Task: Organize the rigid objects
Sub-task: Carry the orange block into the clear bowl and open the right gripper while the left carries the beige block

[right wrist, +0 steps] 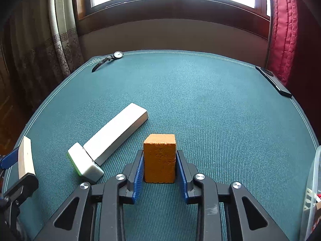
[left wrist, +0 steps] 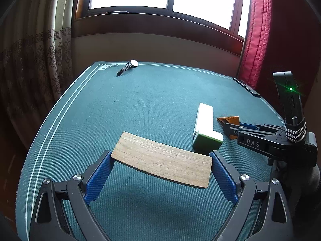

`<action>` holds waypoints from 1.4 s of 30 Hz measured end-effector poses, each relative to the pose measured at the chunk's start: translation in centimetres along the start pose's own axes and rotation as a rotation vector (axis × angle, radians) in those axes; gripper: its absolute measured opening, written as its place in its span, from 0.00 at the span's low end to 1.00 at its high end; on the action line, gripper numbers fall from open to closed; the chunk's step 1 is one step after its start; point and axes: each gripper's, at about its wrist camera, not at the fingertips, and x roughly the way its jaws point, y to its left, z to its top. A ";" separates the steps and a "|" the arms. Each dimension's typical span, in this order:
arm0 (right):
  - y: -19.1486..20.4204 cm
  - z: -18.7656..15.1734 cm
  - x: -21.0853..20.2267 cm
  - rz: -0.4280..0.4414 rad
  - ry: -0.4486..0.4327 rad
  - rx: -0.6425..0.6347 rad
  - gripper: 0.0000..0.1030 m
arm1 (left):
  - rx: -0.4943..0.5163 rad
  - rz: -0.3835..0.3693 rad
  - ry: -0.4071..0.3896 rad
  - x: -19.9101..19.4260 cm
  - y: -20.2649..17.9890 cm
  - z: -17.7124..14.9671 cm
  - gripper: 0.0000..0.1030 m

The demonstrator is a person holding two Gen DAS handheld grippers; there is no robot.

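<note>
**Both grippers loaded over the green table mat**

The left gripper [left wrist: 161, 160] is closed on a wooden plank [left wrist: 162, 158], clamped end to end between the blue pads and held clear of the mat [left wrist: 140, 100]; a shadow lies beneath it. The right gripper [right wrist: 159, 168] is closed on an orange block [right wrist: 159, 158], gripped on its two sides; whether the block rests on the mat cannot be told.

A long white block [right wrist: 118, 132] lies flat just left of the orange block, with a white-and-green box [right wrist: 85, 164] touching its near end.

In the left wrist view the orange block is largely hidden behind the right gripper; only its top corner shows. Only in the right wrist view is the plank seen edge-on at far left, along with a clear container rim [right wrist: 313, 180] at right. A wristwatch [left wrist: 128, 67] and a dark remote [right wrist: 273, 81] lie at the far corners.
</note>
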 end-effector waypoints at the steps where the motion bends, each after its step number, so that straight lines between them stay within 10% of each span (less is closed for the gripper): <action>1: -0.2 -0.3 -0.2 0.003 0.001 0.002 0.31 | 0.000 0.001 0.000 0.0 0.0 0.0 0.92; 22: -4.6 -6.1 -7.9 0.080 -0.021 0.098 0.31 | -0.013 0.034 -0.011 -0.6 -0.9 -0.5 0.92; 42: -14.4 -9.3 -14.4 -0.026 -0.136 0.267 0.31 | 0.034 -0.027 0.014 -1.7 -7.9 -2.7 0.92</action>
